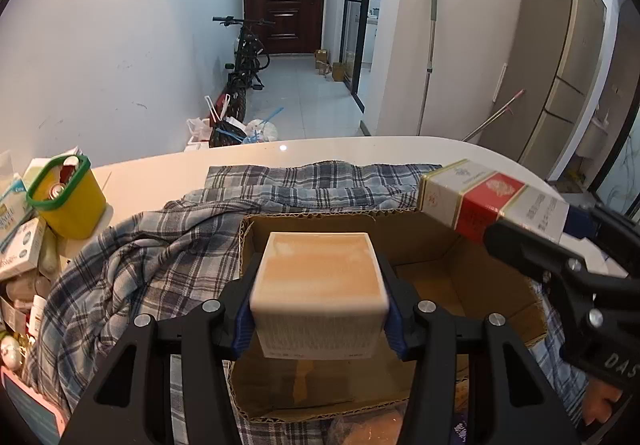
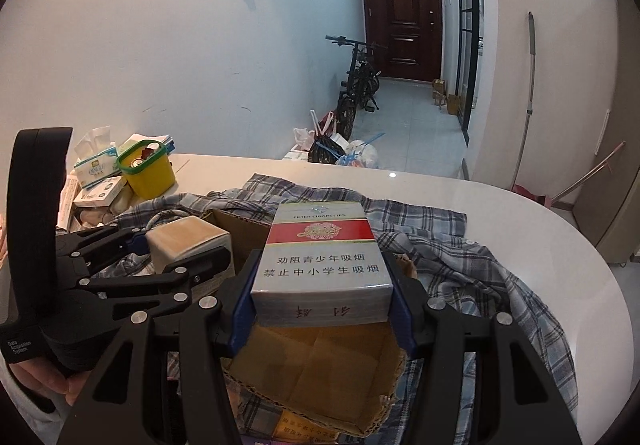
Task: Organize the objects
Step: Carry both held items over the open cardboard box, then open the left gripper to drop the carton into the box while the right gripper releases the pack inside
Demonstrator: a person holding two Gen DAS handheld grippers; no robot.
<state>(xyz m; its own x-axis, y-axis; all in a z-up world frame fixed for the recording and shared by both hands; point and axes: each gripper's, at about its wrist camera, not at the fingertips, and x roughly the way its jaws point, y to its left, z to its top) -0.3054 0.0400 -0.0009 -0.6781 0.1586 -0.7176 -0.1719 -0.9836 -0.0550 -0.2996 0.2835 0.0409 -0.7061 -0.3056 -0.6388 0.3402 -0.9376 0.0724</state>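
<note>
Left gripper (image 1: 320,305) is clamped on a tan box (image 1: 320,285), blue pads pressing both its sides, and the open carton (image 1: 440,245) sits right beneath and ahead of it. Right gripper (image 2: 320,301) squeezes a cigarette pack (image 2: 320,261) the same way, held above that carton (image 2: 320,365). Each claw sits just beside the other. A plaid shirt (image 2: 460,265) spreads under the carton; a yellow tub (image 1: 68,205) stands far left of the left claw.
</note>
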